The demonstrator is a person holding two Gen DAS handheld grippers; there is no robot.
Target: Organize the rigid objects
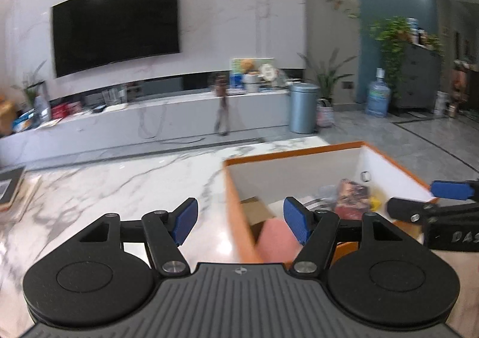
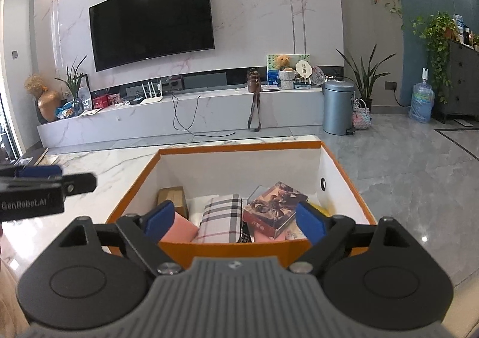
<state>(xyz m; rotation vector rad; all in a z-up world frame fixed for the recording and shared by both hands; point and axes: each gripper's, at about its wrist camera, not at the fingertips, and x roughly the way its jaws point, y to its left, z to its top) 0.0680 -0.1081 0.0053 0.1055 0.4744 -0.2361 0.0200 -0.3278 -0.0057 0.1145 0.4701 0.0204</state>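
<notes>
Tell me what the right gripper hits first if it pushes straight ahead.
Probably the plaid case lying in the orange box, right between the open right gripper fingers; depth is hard to judge.

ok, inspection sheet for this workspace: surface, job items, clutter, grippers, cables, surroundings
Surface: white grey-veined marble tabletop, glossy.
Job's things: orange-rimmed white cardboard box holding plaid hard case, illustrated card box, pink blocks, brown carton.
Clutter: books at the far left table edge.
Grippers: left gripper and right gripper open, nothing held.
Cables: black cords trailing from TV console.
Surroundings: wall-mounted black TV, grey pedal bin, plants.
</notes>
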